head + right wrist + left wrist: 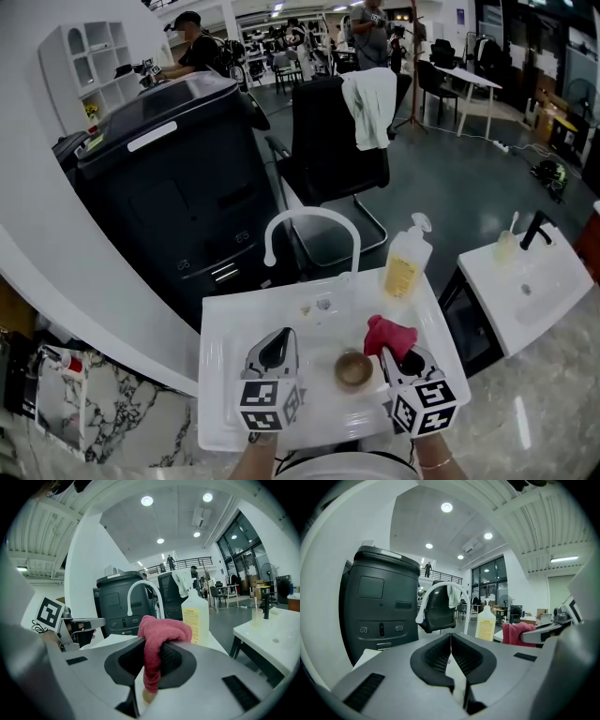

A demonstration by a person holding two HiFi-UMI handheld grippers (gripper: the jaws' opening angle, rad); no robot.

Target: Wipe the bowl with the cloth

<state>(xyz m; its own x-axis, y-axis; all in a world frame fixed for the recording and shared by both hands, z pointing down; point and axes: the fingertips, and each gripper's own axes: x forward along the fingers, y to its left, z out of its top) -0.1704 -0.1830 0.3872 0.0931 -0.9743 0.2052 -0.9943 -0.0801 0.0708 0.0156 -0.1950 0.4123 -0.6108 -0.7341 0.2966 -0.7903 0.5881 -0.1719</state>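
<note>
A small brown bowl [353,368] sits in the white sink basin [225,375], between my two grippers. My right gripper [401,357] is shut on a red cloth [388,335], which bunches up above its jaws just right of the bowl. In the right gripper view the cloth [157,641] hangs down between the pads and a bit of the bowl [148,696] shows below. My left gripper [276,352] hovers left of the bowl with its jaws shut and nothing between them [451,652]. The cloth [516,633] also shows at the right of the left gripper view.
A white curved faucet [309,225] rises at the sink's back edge. A soap bottle with a yellow label [408,262] stands at the back right corner. A large black bin [178,178] and a black chair [328,141] stand behind. A second white sink [525,281] lies to the right.
</note>
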